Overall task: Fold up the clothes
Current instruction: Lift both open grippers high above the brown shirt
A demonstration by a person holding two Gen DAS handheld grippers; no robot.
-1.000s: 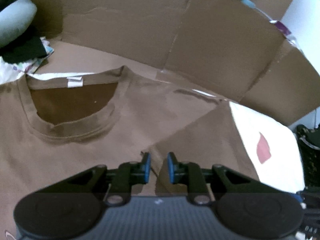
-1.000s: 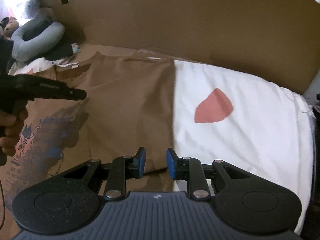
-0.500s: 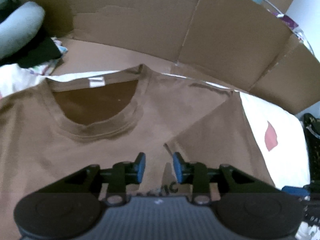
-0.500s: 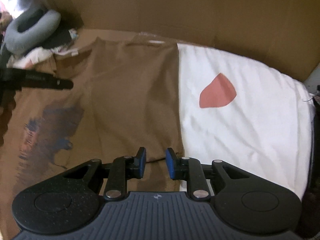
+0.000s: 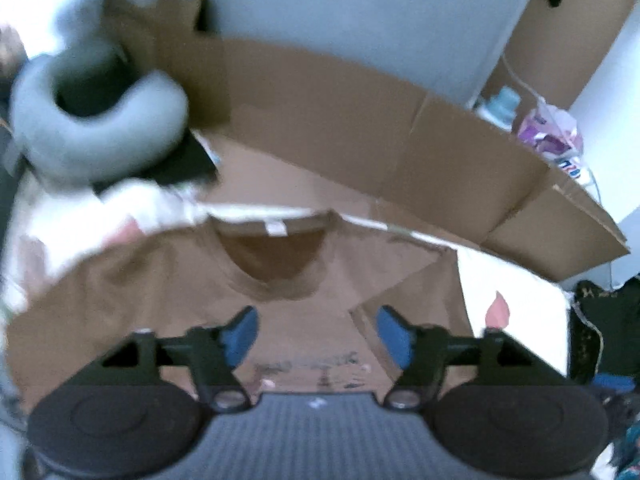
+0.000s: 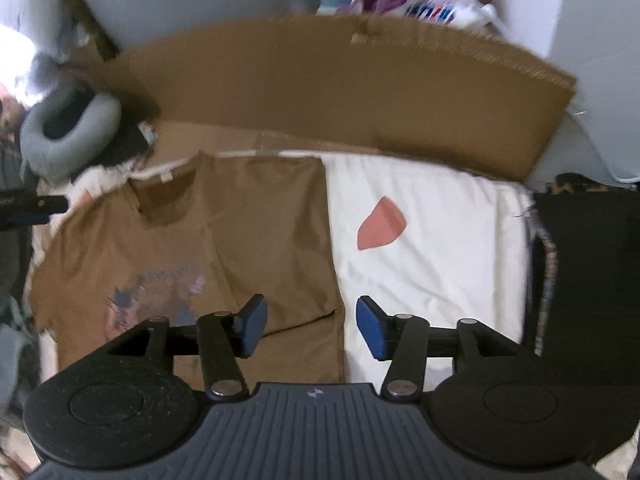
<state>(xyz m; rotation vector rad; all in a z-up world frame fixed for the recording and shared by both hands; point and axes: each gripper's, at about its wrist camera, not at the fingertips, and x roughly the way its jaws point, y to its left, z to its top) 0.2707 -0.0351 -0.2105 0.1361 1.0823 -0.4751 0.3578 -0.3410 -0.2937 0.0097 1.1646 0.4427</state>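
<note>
A brown T-shirt [image 6: 256, 236] with a faded print lies flat on a white sheet [image 6: 432, 248], its right side folded inward along a straight edge. In the left wrist view the same T-shirt [image 5: 192, 280] shows its neckline and white label. My left gripper [image 5: 317, 334] hangs well above the chest, jaws opening, nothing between the blue pads. My right gripper [image 6: 309, 330] hovers high over the folded right edge, jaws also opening and empty. The left gripper's finger [image 6: 36, 204] pokes in at the left edge of the right wrist view.
A cardboard wall [image 6: 340, 92] curves behind the sheet. A grey neck pillow [image 5: 96, 120] and dark clothes lie at the back left. A pink patch [image 6: 380, 222] marks the sheet. Bottles and packets [image 5: 552, 136] stand behind the cardboard. A dark bag [image 6: 592, 264] sits at the right.
Both grippers have risen away from the shirt and their jaws have spread wide. The shirt looks smaller and further below, with the folded right side left lying flat.
</note>
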